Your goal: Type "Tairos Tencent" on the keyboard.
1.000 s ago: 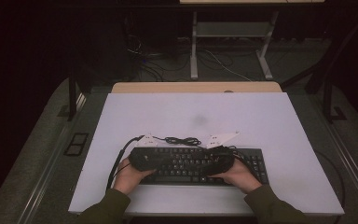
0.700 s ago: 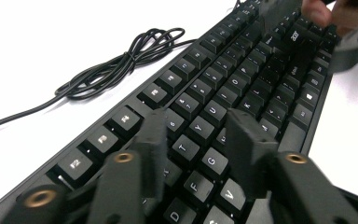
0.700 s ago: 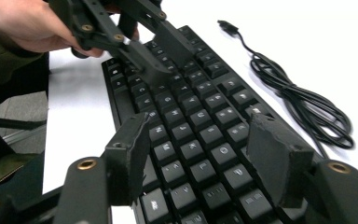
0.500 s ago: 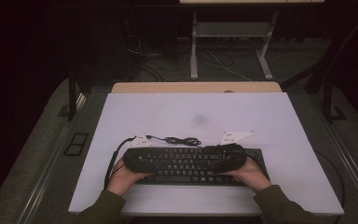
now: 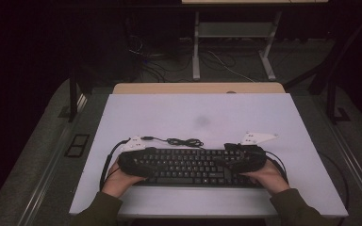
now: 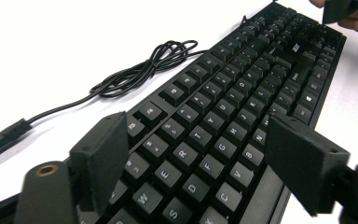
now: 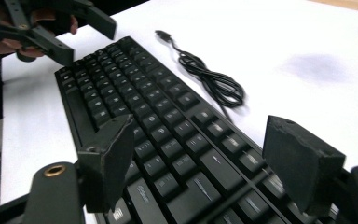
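keyboard (image 5: pixel 191 165) flat on desk (image 5: pixel 202 113), near edge | left gripper (image 6: pixel 205 158), right gripper (image 7: pixel 205 158) at its ends, fingers just spreading, released, nothing clamped | cable (image 5: pixel 181 141) bundled beyond, clear of keys

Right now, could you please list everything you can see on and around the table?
keyboard: one, black, near edge of the table, flat.
keyboard cable: one, black, loosely coiled just behind the keyboard.
table: one, white top with a faint grey smudge.
wooden table: one, tan, behind the white one.
left gripper: one, black, jaws open over the keyboard's left end.
right gripper: one, black, jaws open over its right end.
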`<state>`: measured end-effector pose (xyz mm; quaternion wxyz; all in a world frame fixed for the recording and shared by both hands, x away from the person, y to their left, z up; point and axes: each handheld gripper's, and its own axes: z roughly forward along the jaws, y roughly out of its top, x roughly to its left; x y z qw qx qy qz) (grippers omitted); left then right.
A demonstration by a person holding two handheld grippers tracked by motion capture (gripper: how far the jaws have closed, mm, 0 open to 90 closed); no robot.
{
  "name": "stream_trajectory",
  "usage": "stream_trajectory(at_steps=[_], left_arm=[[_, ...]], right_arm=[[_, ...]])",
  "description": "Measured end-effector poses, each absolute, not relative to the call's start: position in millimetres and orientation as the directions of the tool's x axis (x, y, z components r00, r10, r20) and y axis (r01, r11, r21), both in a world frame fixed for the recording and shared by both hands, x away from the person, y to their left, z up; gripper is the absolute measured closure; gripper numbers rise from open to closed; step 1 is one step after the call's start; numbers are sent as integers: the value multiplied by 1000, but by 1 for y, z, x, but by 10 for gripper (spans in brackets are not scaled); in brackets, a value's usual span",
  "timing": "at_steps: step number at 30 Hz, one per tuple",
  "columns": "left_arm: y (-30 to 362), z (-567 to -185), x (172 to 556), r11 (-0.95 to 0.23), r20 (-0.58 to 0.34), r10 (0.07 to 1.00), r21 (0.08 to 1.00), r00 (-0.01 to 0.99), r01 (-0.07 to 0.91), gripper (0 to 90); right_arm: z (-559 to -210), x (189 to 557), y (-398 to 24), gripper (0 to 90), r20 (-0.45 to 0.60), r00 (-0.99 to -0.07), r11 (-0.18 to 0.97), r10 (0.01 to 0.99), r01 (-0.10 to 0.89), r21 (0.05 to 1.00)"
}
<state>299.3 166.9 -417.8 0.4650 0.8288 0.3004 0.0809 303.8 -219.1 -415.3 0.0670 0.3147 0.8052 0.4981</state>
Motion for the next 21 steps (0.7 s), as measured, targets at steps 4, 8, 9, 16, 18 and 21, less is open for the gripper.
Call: stream_trajectory(at_steps=[4,8,9,16,18,21], left_arm=[[174,-418,297,-380,-143,581,823,801,422,163],[179,-417,294,-374,-135,592,827,794,420,143],[180,-417,294,-370,-134,597,829,791,419,134],[188,-415,289,-348,-128,622,838,773,419,102],[190,-416,287,-344,-128,629,839,767,422,87],[194,-417,286,-340,-126,635,840,762,422,70]], right_arm=[[-418,301,-232,215,191,-776,292,601,436,851],[-419,298,-244,202,180,-758,278,627,434,857],[-419,297,-246,199,183,-753,272,632,436,858],[-419,291,-262,181,171,-732,258,659,433,864],[-419,289,-267,179,171,-727,252,665,434,865],[-420,287,-272,177,166,-723,252,670,432,866]])
